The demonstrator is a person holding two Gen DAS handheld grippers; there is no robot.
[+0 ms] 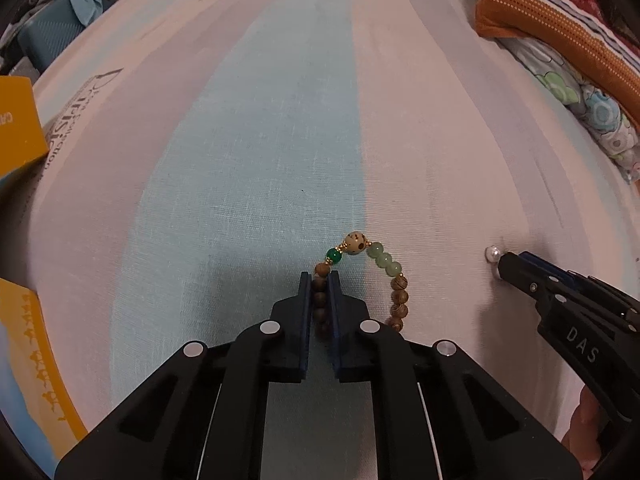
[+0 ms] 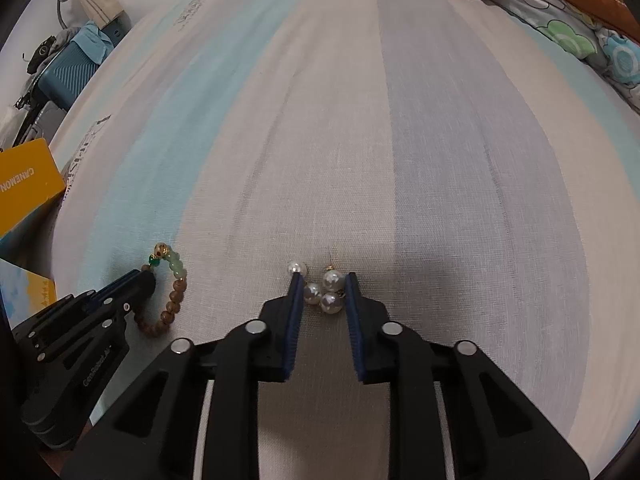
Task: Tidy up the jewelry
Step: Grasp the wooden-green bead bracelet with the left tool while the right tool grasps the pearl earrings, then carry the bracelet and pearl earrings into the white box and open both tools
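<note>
Beaded wood-and-jade bracelet (image 1: pixel 362 276) is light, floppy; left gripper (image 1: pixel 320 280) is clenched on its wooden beads. Right gripper (image 2: pixel 322 280) pinches slippery white pearl earrings (image 2: pixel 326 290).

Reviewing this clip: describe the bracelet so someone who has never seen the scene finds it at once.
On the striped bed sheet, look along the pale blue band. The beaded bracelet lies there, its side pinched in the left gripper. Unlike the white pearl cluster nearby, it is a ring of brown wooden beads with green ones.
</note>
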